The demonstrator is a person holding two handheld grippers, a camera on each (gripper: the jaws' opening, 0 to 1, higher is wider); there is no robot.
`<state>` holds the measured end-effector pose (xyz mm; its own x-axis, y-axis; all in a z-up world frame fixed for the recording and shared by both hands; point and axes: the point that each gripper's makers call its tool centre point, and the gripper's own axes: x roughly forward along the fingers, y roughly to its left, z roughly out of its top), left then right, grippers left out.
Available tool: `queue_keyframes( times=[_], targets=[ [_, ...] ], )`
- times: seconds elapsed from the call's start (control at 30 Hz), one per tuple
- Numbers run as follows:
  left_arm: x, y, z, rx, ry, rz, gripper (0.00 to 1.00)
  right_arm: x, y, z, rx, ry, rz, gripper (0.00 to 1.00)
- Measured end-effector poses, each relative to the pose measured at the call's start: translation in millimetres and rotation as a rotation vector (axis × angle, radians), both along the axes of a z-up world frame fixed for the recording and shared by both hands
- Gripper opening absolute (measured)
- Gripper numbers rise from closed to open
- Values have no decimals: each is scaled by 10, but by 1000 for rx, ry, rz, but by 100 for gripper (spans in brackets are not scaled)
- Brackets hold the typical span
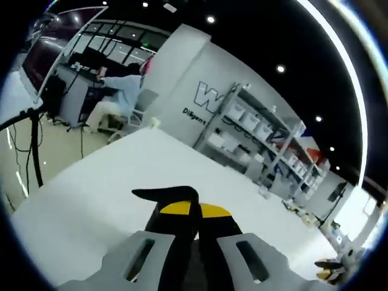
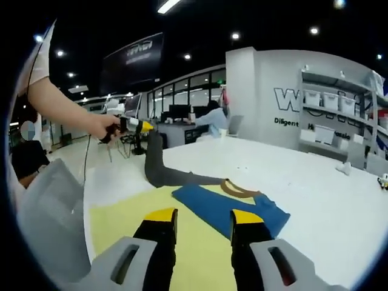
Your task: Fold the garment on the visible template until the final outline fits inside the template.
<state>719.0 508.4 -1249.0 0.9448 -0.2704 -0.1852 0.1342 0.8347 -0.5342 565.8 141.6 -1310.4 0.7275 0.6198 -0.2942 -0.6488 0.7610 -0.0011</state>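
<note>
We take the yellow template (image 2: 130, 227) as our landmark: it lies flat on the white desk (image 2: 327, 188), and the right gripper (image 2: 203, 218) hovers just above its near part with its jaws set well apart and nothing between them. On the far side of the template lies the garment, a blue piece (image 2: 227, 209) with a tan collar (image 2: 239, 189), partly folded; its right end hangs past the template's edge onto the bare desk. A dark grey sleeve (image 2: 159, 173) of cloth runs from the template's far edge and rises up toward the left gripper (image 2: 140, 126), which a person's hand (image 2: 103, 126) holds above the template's far left corner (whether its tips actually pinch the cloth we cannot tell from here).

In the left gripper view, the left gripper (image 1: 197, 209) has its yellow-tipped jaws pressed close together, with a dark flap of cloth (image 1: 167, 194) lying across the tips. Beyond it stretches the desk (image 1: 151, 163), and behind that stand shelves with white bins (image 1: 251, 121) and a seated person (image 1: 124, 91).
</note>
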Motion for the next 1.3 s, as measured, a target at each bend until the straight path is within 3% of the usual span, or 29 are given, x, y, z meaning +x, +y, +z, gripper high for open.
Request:
queue_keyframes(
  times=[0.3, 0.6, 1.03, 1.3],
  targets=[
    [176, -672, 321, 2, -65, -159, 1, -52, -131, 20, 32, 2, -28, 40],
    [169, -1315, 356, 10, -83, -327, 1, -155, -210, 18, 56, 0, -39, 46],
    [110, -2256, 141, 26, -70, -510, 1, -293, -323, 10, 56, 4, -49, 50],
    [39, -2770, -185, 64, -28, -594, 1, -366, -421, 1, 50, 14, -63, 51]
  ],
)
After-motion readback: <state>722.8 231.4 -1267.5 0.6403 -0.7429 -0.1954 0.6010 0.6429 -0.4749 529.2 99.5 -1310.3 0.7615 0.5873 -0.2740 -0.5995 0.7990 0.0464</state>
